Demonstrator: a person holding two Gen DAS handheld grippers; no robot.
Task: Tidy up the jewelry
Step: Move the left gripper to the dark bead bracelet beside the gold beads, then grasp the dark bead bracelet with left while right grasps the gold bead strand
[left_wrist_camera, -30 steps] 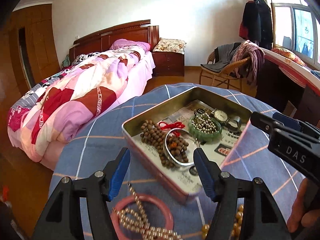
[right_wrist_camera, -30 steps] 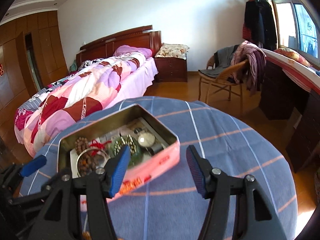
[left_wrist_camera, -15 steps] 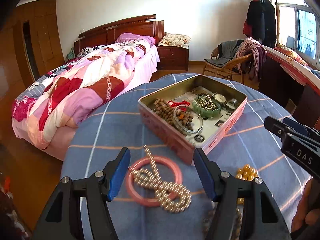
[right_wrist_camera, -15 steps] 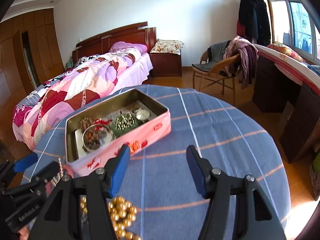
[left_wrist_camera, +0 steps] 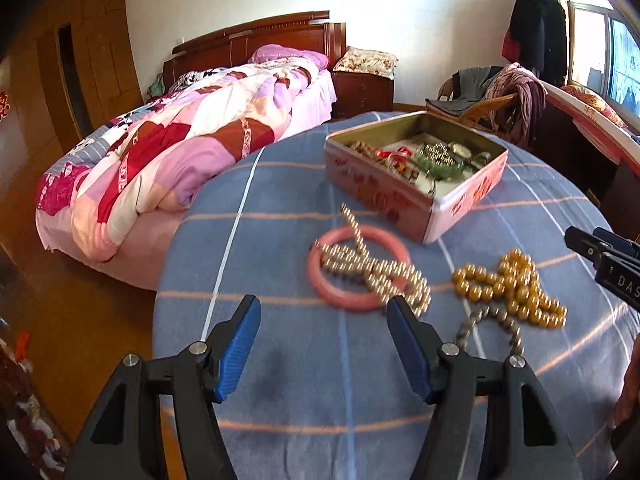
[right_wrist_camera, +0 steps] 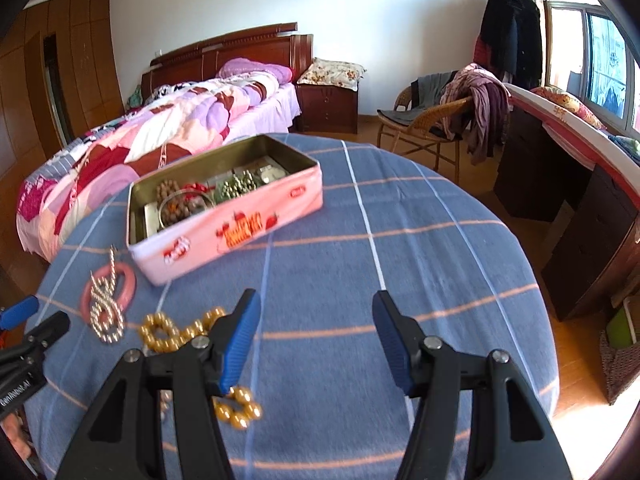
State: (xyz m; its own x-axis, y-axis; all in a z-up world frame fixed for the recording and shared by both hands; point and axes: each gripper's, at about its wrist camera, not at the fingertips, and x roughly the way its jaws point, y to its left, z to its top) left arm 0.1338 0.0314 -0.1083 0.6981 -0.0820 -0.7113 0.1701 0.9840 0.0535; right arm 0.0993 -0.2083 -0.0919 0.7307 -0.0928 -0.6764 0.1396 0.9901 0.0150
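Observation:
A pink tin box (left_wrist_camera: 416, 196) (right_wrist_camera: 240, 228) stands open on the blue checked tablecloth, holding several bracelets, bead strings and a watch. In front of it lie a pink bangle (left_wrist_camera: 352, 296) (right_wrist_camera: 86, 300) with a pale bead string (left_wrist_camera: 380, 270) (right_wrist_camera: 105, 316) across it, a golden bead string (left_wrist_camera: 516, 288) (right_wrist_camera: 168, 332) and a grey bead string (left_wrist_camera: 492, 320). My left gripper (left_wrist_camera: 322, 326) is open and empty, just short of the bangle. My right gripper (right_wrist_camera: 316, 320) is open and empty above bare cloth, the golden beads under its left finger.
The round table (right_wrist_camera: 440, 280) ends close on all sides. A bed with a patchwork quilt (left_wrist_camera: 180, 148) stands left, a wicker chair with clothes (right_wrist_camera: 440, 120) behind, and a dark desk (right_wrist_camera: 580, 184) at the right.
Both grippers have pulled back from the tin towards the near side of the table. The bangle and loose bead strings have come fully into view. Both stay open.

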